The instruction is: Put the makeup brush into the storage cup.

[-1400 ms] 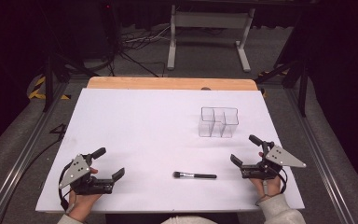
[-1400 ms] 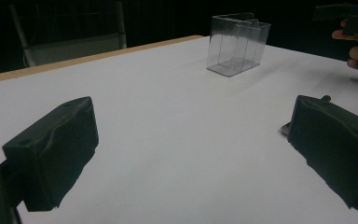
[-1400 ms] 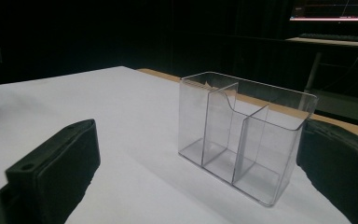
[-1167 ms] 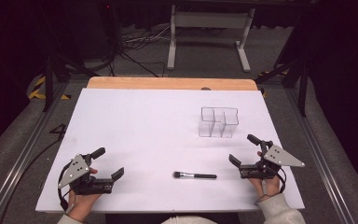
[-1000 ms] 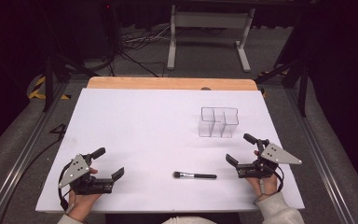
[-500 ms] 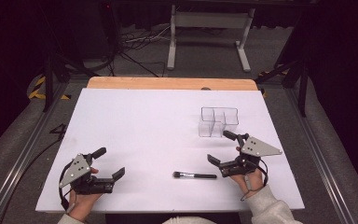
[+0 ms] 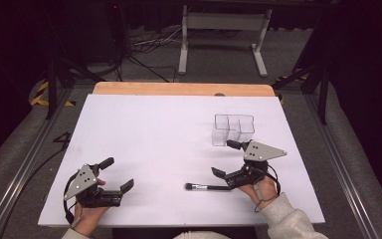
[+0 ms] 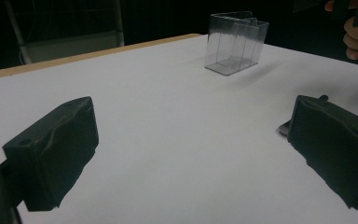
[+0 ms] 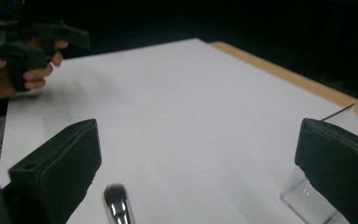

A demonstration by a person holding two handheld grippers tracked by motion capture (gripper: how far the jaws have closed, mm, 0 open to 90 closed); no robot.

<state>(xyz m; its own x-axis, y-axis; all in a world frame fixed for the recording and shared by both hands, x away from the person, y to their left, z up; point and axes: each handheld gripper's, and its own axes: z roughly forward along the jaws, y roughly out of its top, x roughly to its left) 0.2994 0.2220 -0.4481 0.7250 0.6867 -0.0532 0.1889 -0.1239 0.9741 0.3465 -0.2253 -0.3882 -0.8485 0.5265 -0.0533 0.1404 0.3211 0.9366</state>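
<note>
A: Where does the brush (image 7: 206, 187) lie?
B: Flat on the white table (image 7: 149, 129), near its front edge, bristles toward the left gripper (image 7: 115, 174).

A: And the right gripper (image 7: 226, 158)?
B: Jaws spread wide over the handle end, gripping nothing. The clear box (image 7: 233, 129) stands just behind it.

A: The left one?
B: Jaws likewise apart, empty, well apart from the brush.
</note>
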